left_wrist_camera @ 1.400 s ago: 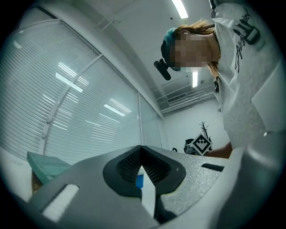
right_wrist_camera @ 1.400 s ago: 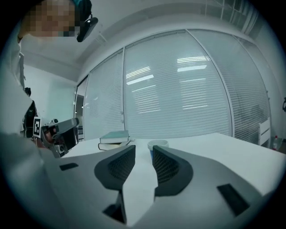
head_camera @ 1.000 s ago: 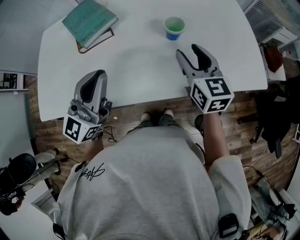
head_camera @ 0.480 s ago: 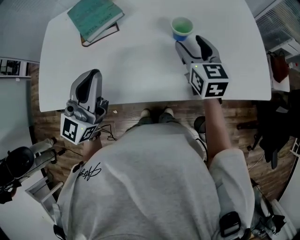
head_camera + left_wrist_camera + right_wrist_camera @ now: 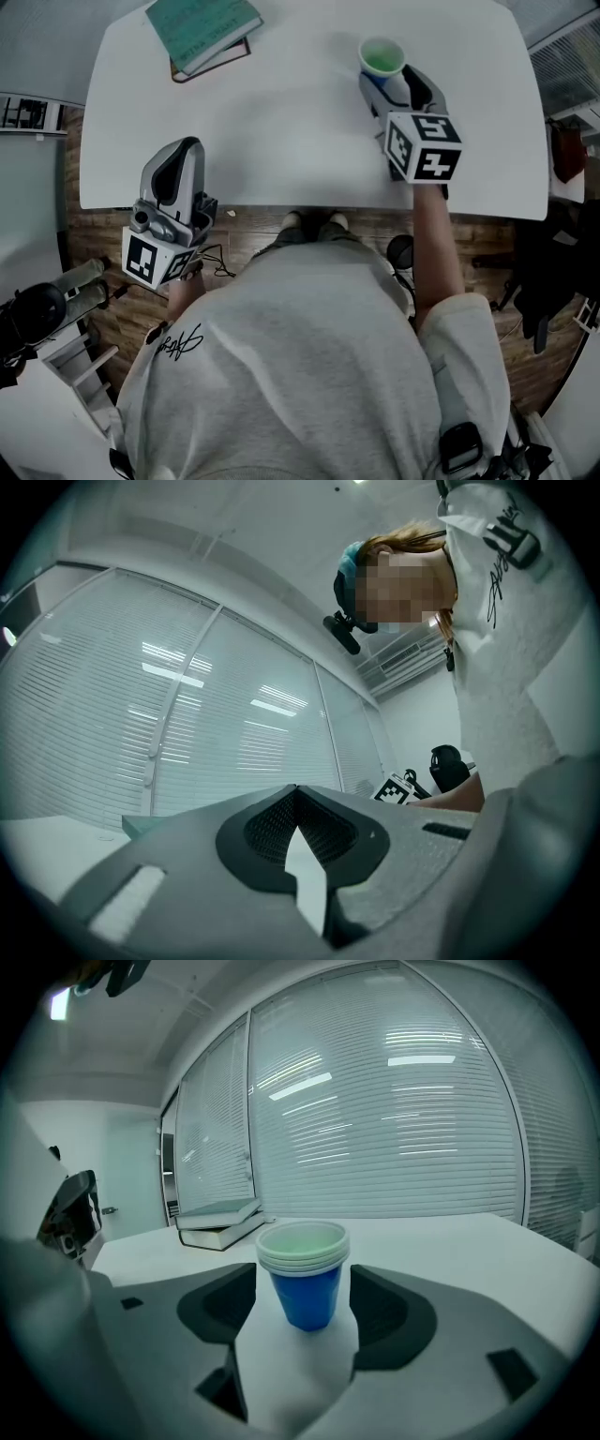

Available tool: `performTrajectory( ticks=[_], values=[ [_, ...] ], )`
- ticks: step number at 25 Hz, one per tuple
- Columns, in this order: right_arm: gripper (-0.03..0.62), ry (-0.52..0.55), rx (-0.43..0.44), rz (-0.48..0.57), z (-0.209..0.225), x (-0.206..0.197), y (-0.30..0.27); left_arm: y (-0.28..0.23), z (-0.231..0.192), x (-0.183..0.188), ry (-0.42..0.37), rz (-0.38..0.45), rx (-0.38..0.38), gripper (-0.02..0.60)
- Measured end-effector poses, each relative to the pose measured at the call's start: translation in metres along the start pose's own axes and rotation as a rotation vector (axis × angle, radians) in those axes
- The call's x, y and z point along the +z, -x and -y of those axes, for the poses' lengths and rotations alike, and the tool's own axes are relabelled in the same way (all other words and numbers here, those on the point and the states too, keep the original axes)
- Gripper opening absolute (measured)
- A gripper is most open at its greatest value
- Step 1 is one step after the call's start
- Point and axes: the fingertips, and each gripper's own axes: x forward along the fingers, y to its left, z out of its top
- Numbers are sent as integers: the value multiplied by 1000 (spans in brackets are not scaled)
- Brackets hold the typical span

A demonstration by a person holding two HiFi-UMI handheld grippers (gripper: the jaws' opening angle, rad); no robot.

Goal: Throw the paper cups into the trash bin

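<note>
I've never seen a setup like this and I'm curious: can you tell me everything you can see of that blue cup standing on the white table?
The blue paper cup looks like a few cups nested together, with several pale rims stacked at its top. It is blue outside and pale greenish inside, tapers downward, and seems empty. It stands upright on the white table. The right gripper has its jaws on either side of the cup, opening and not touching it. Only the table touches it.

A nested stack of blue paper cups [image 5: 305, 1279] with pale rims stands upright on the white table [image 5: 281, 122].
</note>
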Motion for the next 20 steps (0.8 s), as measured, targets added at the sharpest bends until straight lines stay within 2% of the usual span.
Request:
performTrajectory(
  ticks=[9, 15, 20],
  values=[
    [287, -18, 20, -17, 1, -4, -13, 0, -7, 2, -9, 6, 40, 3],
    [286, -23, 18, -32, 2, -4, -17, 2, -10, 4, -8, 7, 53, 3],
    [285, -4, 49, -54, 1, -7, -22, 3, -17, -2, -1, -7, 52, 3]
  ],
)
